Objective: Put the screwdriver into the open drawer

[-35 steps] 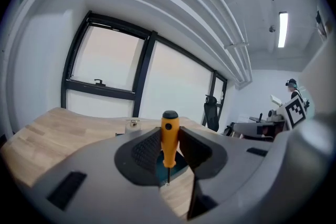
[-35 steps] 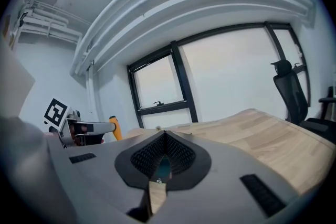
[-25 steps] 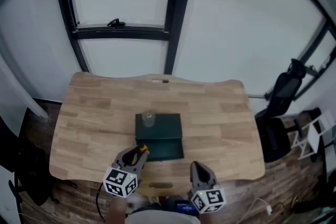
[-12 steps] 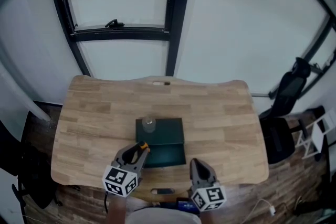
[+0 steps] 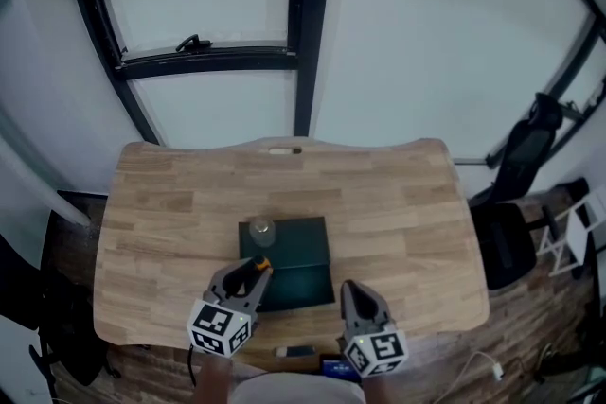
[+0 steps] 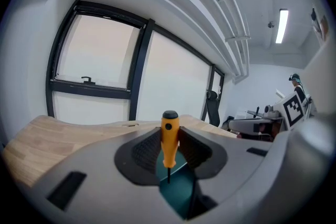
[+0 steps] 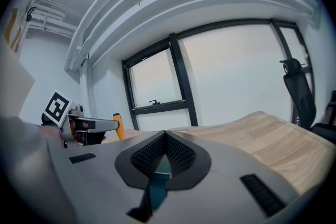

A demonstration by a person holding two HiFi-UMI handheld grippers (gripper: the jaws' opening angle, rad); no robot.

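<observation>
A: What has the left tool (image 5: 244, 277) got?
B: It's clenched on the screwdriver (image 6: 169, 135), with a pad on either side of the orange handle. The handle end is up and the thin shaft points down.
A: Where is that over the counter (image 5: 398, 203)?
B: By the left front of the open drawer (image 5: 303, 284); its teal inside shows below the shaft. The drawer sticks out of a dark box (image 5: 295, 237) mid-counter, which has a small jar (image 5: 260, 228) on top.
A: And the right tool (image 7: 165, 139)?
B: Pressed together on nothing, near the counter's front edge, just right of the drawer.
</observation>
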